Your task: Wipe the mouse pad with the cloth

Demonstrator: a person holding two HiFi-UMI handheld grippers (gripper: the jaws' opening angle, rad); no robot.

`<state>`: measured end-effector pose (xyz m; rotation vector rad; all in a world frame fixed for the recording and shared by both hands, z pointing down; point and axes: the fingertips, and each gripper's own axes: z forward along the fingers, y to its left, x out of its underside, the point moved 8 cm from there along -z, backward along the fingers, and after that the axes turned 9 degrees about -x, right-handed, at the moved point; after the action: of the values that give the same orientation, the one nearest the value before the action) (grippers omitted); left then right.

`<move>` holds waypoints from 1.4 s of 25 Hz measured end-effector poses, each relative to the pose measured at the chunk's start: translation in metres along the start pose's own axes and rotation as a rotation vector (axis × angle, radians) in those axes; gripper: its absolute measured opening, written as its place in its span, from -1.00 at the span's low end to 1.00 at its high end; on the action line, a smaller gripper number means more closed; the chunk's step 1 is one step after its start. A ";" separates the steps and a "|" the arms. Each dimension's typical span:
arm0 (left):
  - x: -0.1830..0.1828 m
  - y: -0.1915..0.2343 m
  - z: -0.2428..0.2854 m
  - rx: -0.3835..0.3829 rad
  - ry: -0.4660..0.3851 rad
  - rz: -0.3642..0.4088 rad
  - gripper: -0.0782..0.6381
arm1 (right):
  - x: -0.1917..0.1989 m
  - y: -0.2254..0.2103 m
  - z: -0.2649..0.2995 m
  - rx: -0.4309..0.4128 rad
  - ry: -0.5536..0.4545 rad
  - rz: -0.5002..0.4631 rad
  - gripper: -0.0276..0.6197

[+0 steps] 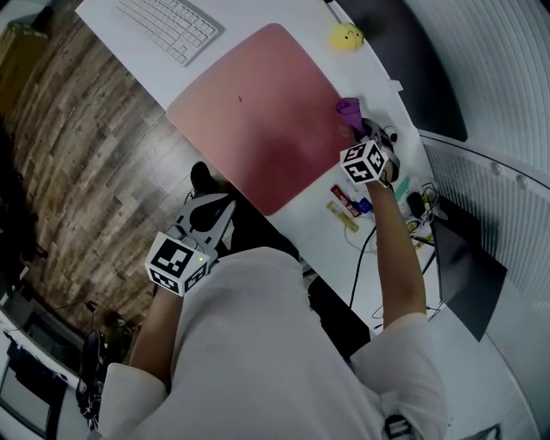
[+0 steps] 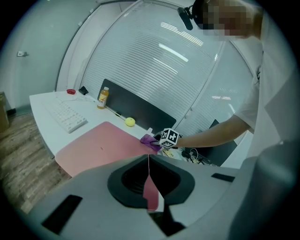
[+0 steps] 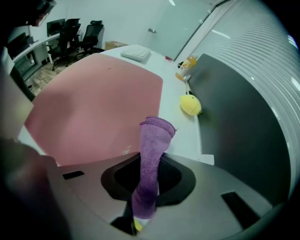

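At pink mouse pad (image 1: pixel 258 112) edge, right gripper (image 1: pixel 356 123) tight on cloth (image 3: pixel 152 154); left gripper (image 2: pixel 149 164) closed

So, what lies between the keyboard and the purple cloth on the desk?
The pink pad lies there, plus a strip of bare desk next to the keyboard. The head view shows it best, up to the cloth.

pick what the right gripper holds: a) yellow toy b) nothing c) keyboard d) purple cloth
D: in the right gripper view the right gripper has its jaws shut on the cloth, which sticks up out of them over the edge of the pink pad.
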<state>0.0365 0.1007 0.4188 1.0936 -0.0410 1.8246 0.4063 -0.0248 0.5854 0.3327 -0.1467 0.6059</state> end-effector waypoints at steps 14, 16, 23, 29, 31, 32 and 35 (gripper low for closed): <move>0.016 0.010 -0.011 -0.016 0.016 -0.018 -0.73 | -0.007 0.053 0.011 -0.159 0.004 0.029 -0.68; 0.018 0.011 -0.013 -0.016 0.014 -0.018 -0.73 | -0.010 0.063 0.010 -0.177 0.000 0.031 -0.68; 0.025 0.017 -0.024 -0.020 0.005 -0.021 -0.73 | -0.017 0.090 0.005 -0.201 0.001 0.028 -0.68; 0.030 0.022 -0.032 -0.015 0.003 -0.025 -0.73 | -0.024 0.112 0.001 -0.219 -0.003 0.041 -0.68; 0.031 0.024 -0.034 -0.011 0.002 -0.025 -0.73 | -0.027 0.119 -0.002 -0.226 -0.004 0.045 -0.68; 0.031 0.025 -0.036 -0.010 0.001 -0.025 -0.73 | -0.028 0.122 -0.002 -0.230 -0.005 0.050 -0.68; 0.031 0.028 -0.038 -0.008 -0.001 -0.023 -0.73 | -0.031 0.133 -0.005 -0.244 -0.011 0.068 -0.68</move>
<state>-0.0134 0.1254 0.4294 1.0847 -0.0358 1.8018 0.3040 0.0629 0.6083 0.0957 -0.2408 0.6460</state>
